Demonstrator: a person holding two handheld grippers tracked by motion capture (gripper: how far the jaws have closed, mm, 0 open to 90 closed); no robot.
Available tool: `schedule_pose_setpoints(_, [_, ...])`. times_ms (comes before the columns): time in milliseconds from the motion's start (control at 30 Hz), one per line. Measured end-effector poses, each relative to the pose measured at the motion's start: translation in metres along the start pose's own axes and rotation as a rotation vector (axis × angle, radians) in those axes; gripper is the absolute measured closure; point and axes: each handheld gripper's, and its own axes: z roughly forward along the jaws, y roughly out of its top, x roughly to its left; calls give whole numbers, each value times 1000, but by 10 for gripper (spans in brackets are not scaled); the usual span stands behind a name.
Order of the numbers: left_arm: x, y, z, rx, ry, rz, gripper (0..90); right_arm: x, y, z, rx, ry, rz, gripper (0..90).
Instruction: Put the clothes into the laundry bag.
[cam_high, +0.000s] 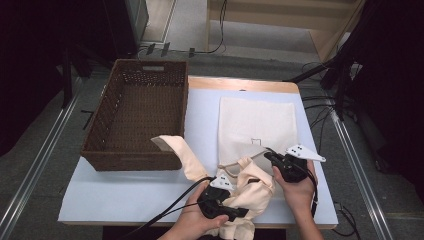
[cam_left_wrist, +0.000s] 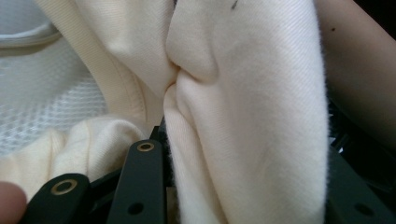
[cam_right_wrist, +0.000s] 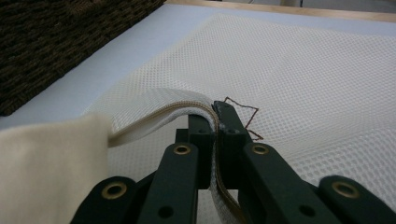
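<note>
A white mesh bag (cam_high: 257, 125) lies flat on the table, right of centre. My right gripper (cam_high: 270, 157) is shut on the bag's zippered near edge (cam_right_wrist: 187, 107) and holds that edge lifted off the table. A cream garment (cam_high: 250, 192) is bunched at the bag's mouth, and one sleeve (cam_high: 175, 147) trails left toward the basket. My left gripper (cam_high: 242, 210) is at the table's front edge, shut on a thick fold of the cream garment (cam_left_wrist: 243, 116). In the left gripper view the cloth hides most of the jaws.
A dark brown wicker basket (cam_high: 132, 162) stands on the left half of the table, with nothing in it. The table top (cam_high: 125, 192) is pale blue with a wooden far edge. Cables trail from both grippers toward the person.
</note>
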Motion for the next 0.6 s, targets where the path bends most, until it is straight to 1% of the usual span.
schedule_pose_setpoints(33, [-2,1,2,17,-8,14,601,0,0,0,0,0,0,883])
schedule_pose_setpoints(67, [-6,4,7,38,-23,33,598,-1,0,-1,-4,4,2,883])
schedule_pose_setpoints(100, [-9,4,10,36,-30,36,597,-1,1,-1,-6,5,2,883])
schedule_pose_setpoints(133, [-10,5,13,47,-41,42,596,-1,1,-1,-8,7,3,883])
schedule_pose_setpoints(167, [-10,5,13,47,-41,42,595,-1,1,-1,-9,8,3,882])
schedule_pose_setpoints(200, [-11,5,16,52,-45,47,593,-1,2,-2,-9,8,5,882])
schedule_pose_setpoints(233, [-12,6,20,45,-31,49,592,-1,2,-2,-9,11,3,882])
schedule_pose_setpoints(267, [-11,7,19,29,-14,35,591,-1,2,-2,-11,13,2,882])
schedule_pose_setpoints(333, [-9,10,15,-41,11,-11,591,-2,1,-3,-14,10,3,883])
schedule_pose_setpoints(367, [-9,10,15,-41,11,-11,592,-2,2,-4,-17,8,3,882])
schedule_pose_setpoints(400, [-7,14,9,-109,57,-43,592,-2,2,-5,-24,8,4,883])
schedule_pose_setpoints(433, [-7,14,9,-109,57,-43,592,-3,2,-6,-30,5,6,882])
schedule_pose_setpoints(467, [-6,17,7,-138,76,-64,592,-3,2,-6,-30,5,6,882])
schedule_pose_setpoints(500, [-5,19,7,-155,100,-84,591,-3,3,-7,-39,3,5,882])
schedule_pose_setpoints(533, [-1,22,12,-158,155,-119,589,-3,4,-9,-48,-2,8,882])
schedule_pose_setpoints(567, [-1,22,12,-158,155,-119,585,-3,4,-9,-48,-2,8,882])
schedule_pose_setpoints(600, [0,23,15,-147,185,-128,585,-3,4,-10,-51,-3,6,882])
